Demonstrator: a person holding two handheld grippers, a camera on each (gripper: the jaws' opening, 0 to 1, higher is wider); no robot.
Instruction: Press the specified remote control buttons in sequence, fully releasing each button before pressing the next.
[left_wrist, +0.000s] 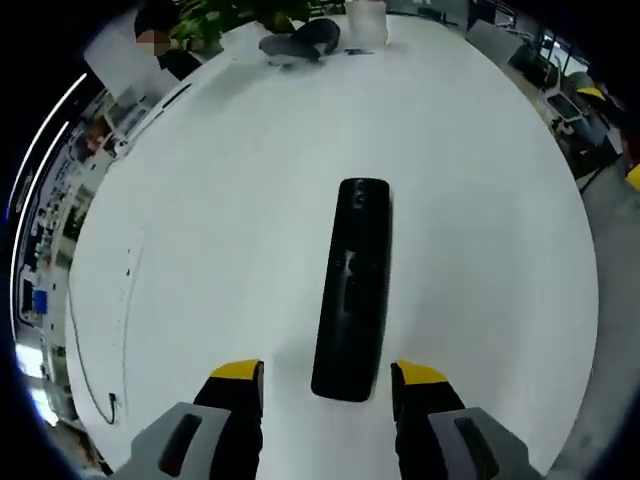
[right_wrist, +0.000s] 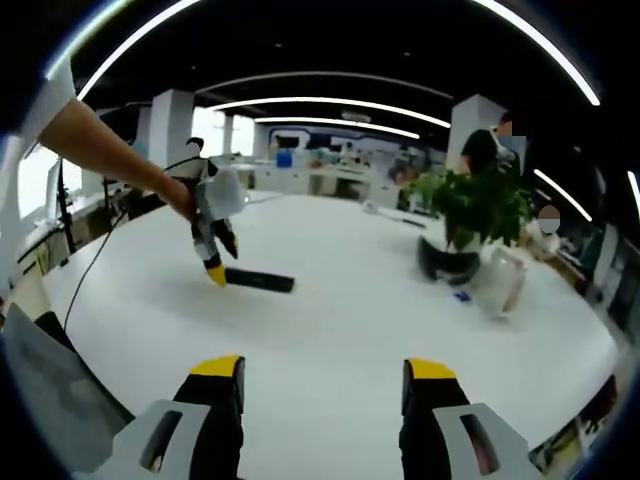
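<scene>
A long black remote control (left_wrist: 353, 290) lies flat on the white table (left_wrist: 230, 200), its near end between the yellow-tipped fingers of my left gripper (left_wrist: 327, 374), which stands open just short of it. In the right gripper view the same remote (right_wrist: 259, 280) lies far off at left centre, with the left gripper (right_wrist: 213, 268) held by a person's hand just above its left end. My right gripper (right_wrist: 324, 370) hangs open over bare table, well away from the remote, with nothing between its fingers.
A potted green plant (right_wrist: 478, 208), a dark rounded object (right_wrist: 446, 262) and a clear jug-like container (right_wrist: 502, 283) stand on the table's far right side. A thin black cable (left_wrist: 95, 370) trails along the left edge. People sit beyond the plant.
</scene>
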